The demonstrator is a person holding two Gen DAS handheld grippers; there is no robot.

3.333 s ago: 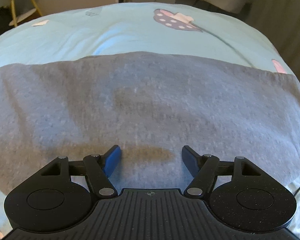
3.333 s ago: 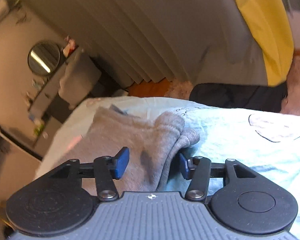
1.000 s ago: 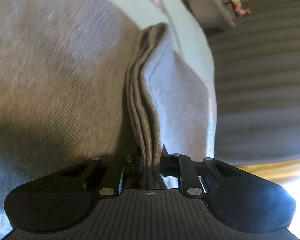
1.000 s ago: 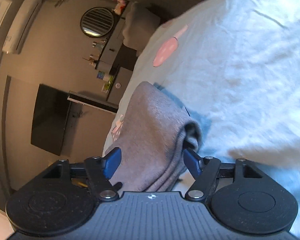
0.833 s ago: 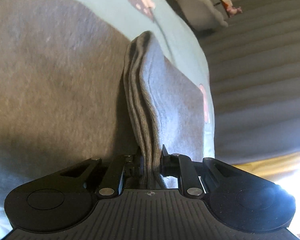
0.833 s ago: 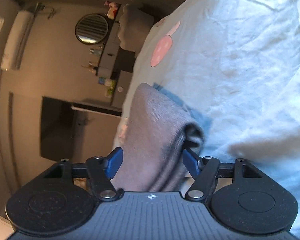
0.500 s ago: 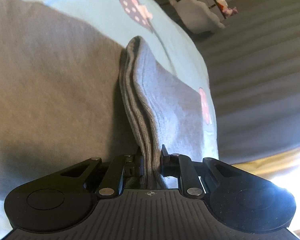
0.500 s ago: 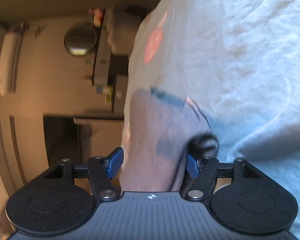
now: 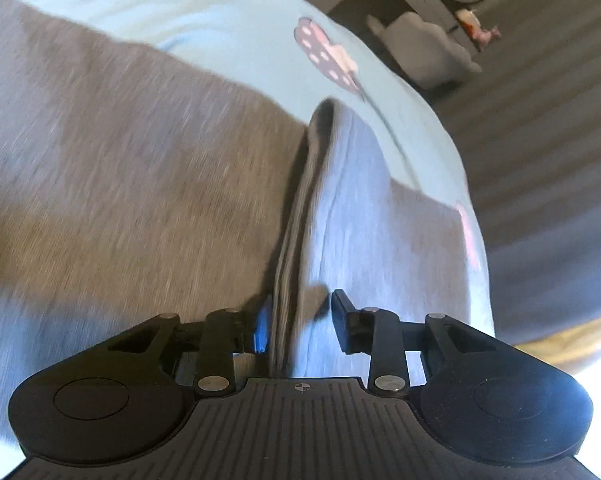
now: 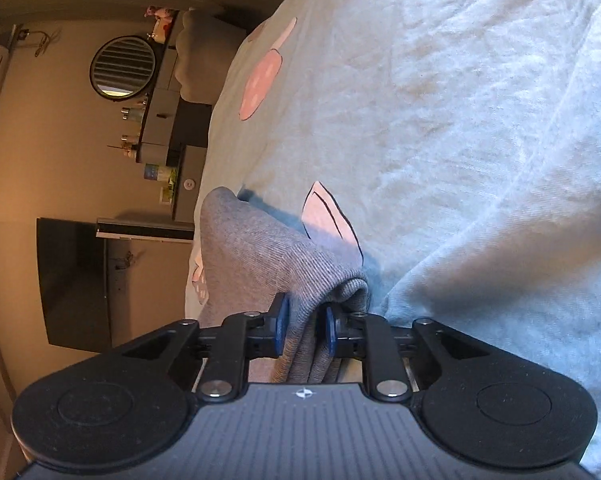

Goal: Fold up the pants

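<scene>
Lying across the light-blue bed (image 9: 228, 20), filling the left and centre of the left view: grey pants (image 9: 120, 168). Standing apart around a raised fold, blue pad touching it: left gripper (image 9: 298, 326) fingers. Clamping the bunched pants edge at lower centre of the right view: right gripper (image 10: 303, 330) fingers.

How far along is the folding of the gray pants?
Done: pants show a layered folded edge. In hand: right gripper is shut on a bunched end; left gripper has jaws open around the fold. Left, probably: laying it flat on the sheet.
</scene>
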